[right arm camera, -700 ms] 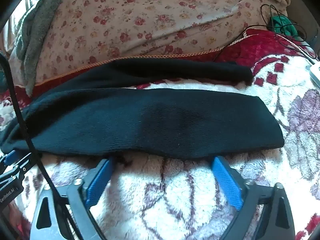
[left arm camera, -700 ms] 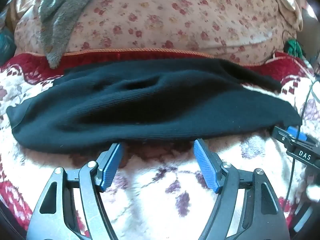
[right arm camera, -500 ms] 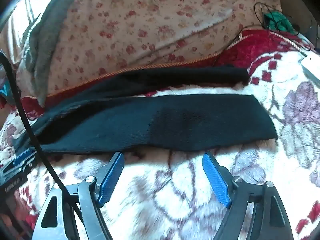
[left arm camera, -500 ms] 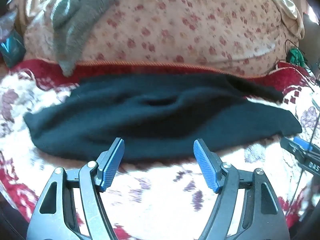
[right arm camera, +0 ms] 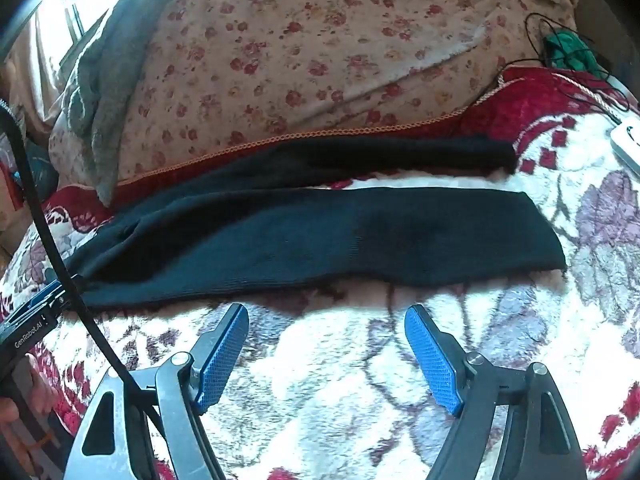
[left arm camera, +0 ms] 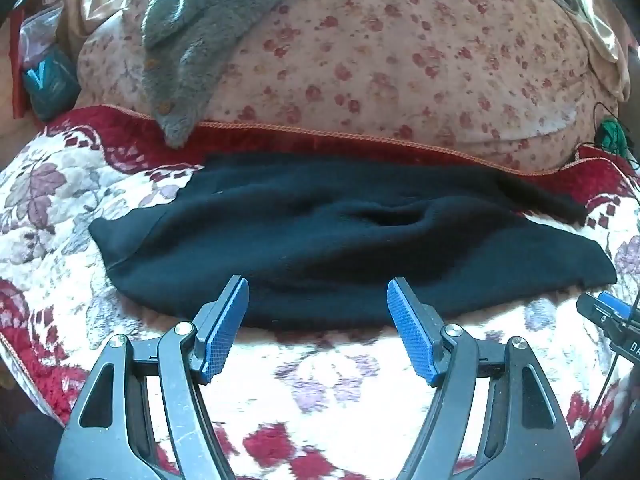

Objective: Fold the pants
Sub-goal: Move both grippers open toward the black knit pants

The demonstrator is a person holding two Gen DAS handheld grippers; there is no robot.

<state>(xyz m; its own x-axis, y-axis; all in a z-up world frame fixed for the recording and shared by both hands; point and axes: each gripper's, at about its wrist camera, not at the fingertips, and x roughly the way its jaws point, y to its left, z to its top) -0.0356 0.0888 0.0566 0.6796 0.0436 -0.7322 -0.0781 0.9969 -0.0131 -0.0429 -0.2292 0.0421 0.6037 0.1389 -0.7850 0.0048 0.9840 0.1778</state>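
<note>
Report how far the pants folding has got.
Done: the black knit pants lie flat lengthwise on the floral fleece blanket, legs apart rather than stacked. In hand: nothing; the left gripper and right gripper are open, near the pants' front edge, with the right clear of it. Left: every fold.

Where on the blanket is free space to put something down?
The blanket is bare between the pants and the right tongs, and right of the pants' hem. Behind the pants it is crowded: the flowered quilt lies close.
</note>
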